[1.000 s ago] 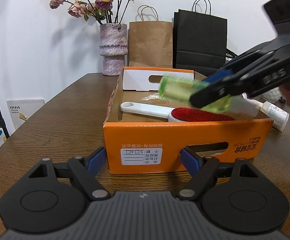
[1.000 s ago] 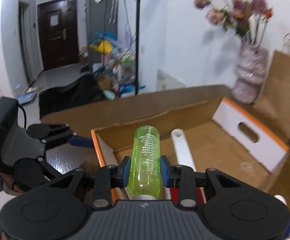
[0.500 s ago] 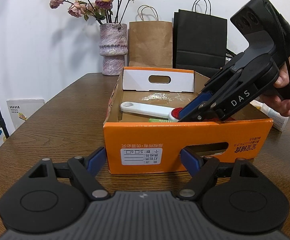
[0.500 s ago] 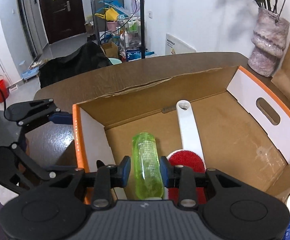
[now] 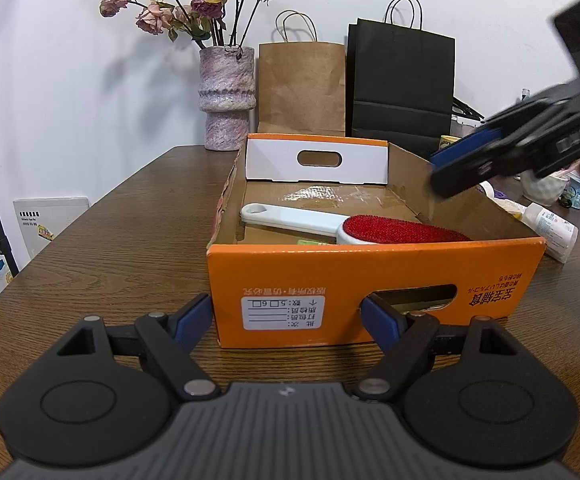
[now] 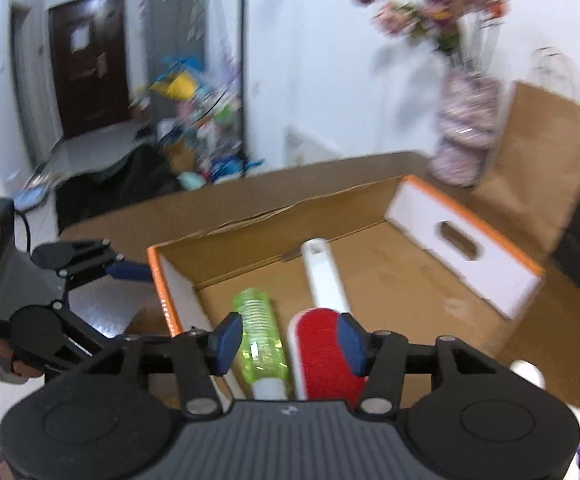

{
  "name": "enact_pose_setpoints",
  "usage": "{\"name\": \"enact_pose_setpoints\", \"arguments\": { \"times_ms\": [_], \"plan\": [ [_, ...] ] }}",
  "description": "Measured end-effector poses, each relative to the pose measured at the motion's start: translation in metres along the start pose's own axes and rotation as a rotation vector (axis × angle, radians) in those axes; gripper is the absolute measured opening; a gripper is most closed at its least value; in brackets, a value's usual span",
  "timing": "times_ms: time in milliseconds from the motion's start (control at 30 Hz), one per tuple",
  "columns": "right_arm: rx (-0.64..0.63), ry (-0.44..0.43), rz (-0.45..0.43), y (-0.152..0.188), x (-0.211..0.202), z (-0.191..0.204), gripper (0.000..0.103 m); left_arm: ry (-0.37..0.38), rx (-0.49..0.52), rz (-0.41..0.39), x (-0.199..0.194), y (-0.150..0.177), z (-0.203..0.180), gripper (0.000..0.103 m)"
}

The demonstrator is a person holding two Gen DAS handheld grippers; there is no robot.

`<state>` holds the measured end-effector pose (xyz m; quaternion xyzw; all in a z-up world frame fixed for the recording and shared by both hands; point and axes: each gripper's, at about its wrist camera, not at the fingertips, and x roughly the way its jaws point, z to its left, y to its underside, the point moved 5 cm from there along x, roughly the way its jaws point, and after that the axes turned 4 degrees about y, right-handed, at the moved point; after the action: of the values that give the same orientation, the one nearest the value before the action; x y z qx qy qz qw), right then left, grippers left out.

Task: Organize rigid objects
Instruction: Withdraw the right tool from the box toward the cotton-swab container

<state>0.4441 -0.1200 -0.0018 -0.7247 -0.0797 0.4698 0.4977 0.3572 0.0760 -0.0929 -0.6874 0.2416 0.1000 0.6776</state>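
My right gripper (image 6: 288,342) has just let go of the translucent green plastic bottle (image 6: 260,340) and lifted clear; its jaws have just been opening and hold nothing. The bottle lies lengthwise along the near-left wall of the orange cardboard box (image 6: 369,276), beside the red-faced white lint brush (image 6: 325,320). The far half of the box floor is free. My left gripper (image 5: 286,320) waits wide apart, empty, at the box's front wall.

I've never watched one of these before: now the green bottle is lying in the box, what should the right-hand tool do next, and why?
Probably swing over to the white tube lying on the table outside the orange box. The green bottle already lies beside the red brush. The right gripper has just been opening; its fingers touch nothing, so it looks free to fetch.
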Motion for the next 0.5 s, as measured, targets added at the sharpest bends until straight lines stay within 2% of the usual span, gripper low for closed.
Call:
{"name": "enact_pose_setpoints", "arguments": {
  "times_ms": [233,433,500],
  "plan": [
    [0.113,0.186,-0.168,0.024,-0.066,-0.017,0.067,0.0,0.0,0.0,0.0,0.0,0.0,0.082],
    [0.178,0.492,-0.297,0.054,-0.11,-0.013,0.081,0.0,0.0,0.0,0.0,0.0,0.0,0.082],
    [0.2,0.576,-0.34,0.066,-0.121,-0.012,0.088,0.001,0.0,0.0,0.0,0.0,0.0,0.082]
  ]
}}
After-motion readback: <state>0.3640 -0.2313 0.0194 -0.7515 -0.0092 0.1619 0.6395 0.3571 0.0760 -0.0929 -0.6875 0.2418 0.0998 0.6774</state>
